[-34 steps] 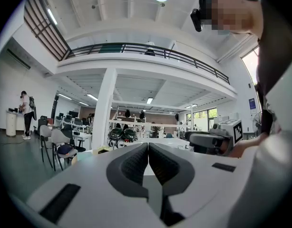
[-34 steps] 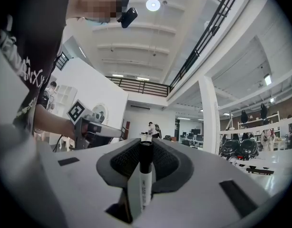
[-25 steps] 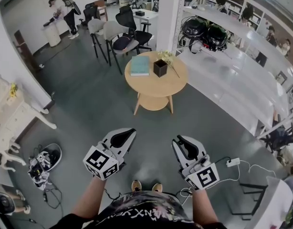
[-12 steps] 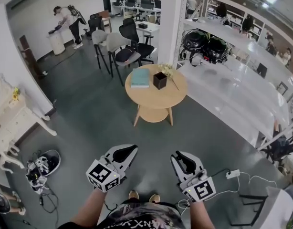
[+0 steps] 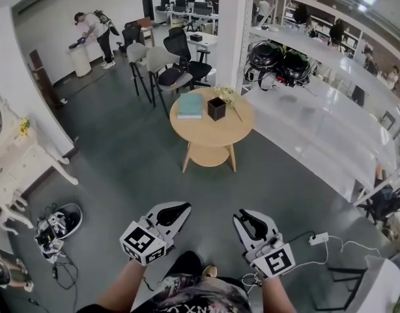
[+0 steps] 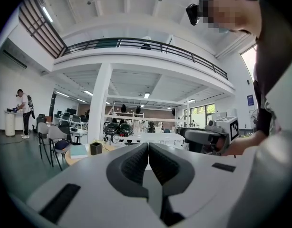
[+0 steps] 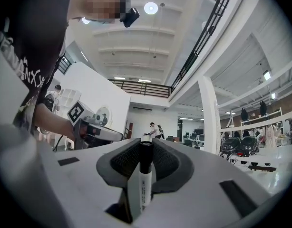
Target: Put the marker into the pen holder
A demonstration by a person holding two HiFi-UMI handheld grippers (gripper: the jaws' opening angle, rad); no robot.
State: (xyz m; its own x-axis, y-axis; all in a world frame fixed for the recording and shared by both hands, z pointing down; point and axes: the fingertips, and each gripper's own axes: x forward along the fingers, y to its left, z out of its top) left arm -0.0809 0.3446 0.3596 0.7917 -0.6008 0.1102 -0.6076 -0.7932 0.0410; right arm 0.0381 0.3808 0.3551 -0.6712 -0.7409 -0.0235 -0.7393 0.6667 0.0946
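Marker (image 7: 144,179), white barrel and black cap, clamped between the fingers (image 7: 123,160) of the right gripper (image 5: 251,219), long axis along them, cap forward. Left gripper (image 5: 169,212) pressed closed, empty. Black square pen holder (image 5: 217,108) well ahead on the round wooden tabletop (image 5: 206,135), roughly midway between both grippers' lines.

On the round table (image 5: 214,135), the book (image 5: 191,105) lies left of the pen holder (image 5: 217,108)

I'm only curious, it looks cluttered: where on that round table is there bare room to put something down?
The near half of the round table is bare, in front of the teal book and the black pen holder. The far half is crowded: book, holder and a flower sprig sit close together.
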